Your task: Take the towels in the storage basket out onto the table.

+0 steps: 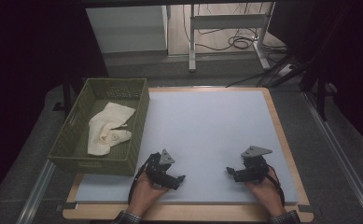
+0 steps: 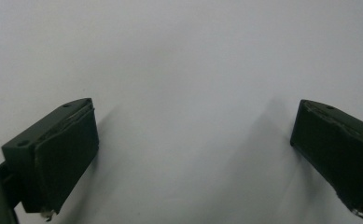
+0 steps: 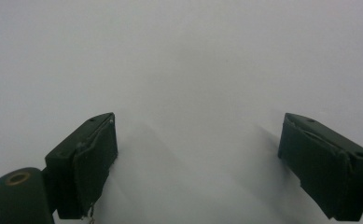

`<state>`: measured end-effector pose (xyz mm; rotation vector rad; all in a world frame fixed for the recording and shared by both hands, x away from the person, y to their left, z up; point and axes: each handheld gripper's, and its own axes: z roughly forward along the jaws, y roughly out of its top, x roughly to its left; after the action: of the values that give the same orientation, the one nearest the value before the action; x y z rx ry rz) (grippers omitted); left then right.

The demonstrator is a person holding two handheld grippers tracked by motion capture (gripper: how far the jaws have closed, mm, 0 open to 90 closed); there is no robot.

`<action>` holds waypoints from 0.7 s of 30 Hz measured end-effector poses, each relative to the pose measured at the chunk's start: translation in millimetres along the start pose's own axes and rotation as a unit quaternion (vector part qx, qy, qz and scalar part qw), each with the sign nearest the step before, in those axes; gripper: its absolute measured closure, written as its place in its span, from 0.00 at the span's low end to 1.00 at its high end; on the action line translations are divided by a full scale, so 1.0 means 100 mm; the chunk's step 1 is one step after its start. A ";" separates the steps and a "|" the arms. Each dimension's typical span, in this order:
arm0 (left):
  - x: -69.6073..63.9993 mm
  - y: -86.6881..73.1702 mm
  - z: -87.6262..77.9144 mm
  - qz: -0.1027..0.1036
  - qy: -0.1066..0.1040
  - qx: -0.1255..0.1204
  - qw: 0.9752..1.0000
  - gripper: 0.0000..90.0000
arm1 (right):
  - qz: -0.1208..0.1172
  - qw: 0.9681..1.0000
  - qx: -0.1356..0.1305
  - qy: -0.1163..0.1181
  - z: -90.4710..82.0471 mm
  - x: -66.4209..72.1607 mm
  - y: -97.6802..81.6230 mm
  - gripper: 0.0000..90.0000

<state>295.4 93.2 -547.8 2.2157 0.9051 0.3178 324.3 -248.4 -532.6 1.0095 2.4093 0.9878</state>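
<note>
Both grippers rest w/ jaws apart, empty: left gripper (image 1: 181,178) at 7, right gripper (image 1: 229,171) at 5. Cloth (image 1: 108,128) lies in basket (image 1: 142,122) at 9, so it looks like a pause between steps. Next: left reaches to 10 for the cloth.

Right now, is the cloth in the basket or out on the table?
In: the cloth lies crumpled inside the green basket's walls.

Desk (image 1: 207,126): pale grey-blue mat, light wood edge round it. Basket (image 1: 79,154): olive green, woven lattice walls. Cloth (image 1: 107,128) in it: cream, plain. Left gripper (image 1: 181,178) & right gripper (image 1: 229,171): black, each w/ grey three-cornered plate on top. Jaws in both gripper views: dark green-black, matt. Sleeves at bottom of high view: dark checked cuffs. Floor: dark grey.
</note>
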 end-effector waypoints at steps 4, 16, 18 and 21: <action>0.00 0.00 0.00 0.000 0.000 0.000 1.000 0.01 | 0.000 1.000 0.000 0.000 0.00 0.00 0.00 0.13; 0.00 0.01 0.00 -0.001 -0.001 0.003 1.000 0.01 | 0.000 1.000 0.000 0.000 0.00 0.00 0.00 0.13; 0.00 0.01 0.00 -0.001 -0.001 0.002 1.000 0.01 | 0.000 1.000 0.000 0.000 0.00 0.00 0.00 0.13; 0.00 0.00 0.00 -0.001 -0.001 0.002 1.000 0.01 | 0.000 1.000 0.000 0.000 0.00 0.00 0.00 0.13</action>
<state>295.9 93.1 -547.7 2.2172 0.9072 0.3121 324.4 -248.5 -532.7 1.0084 2.4094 0.9890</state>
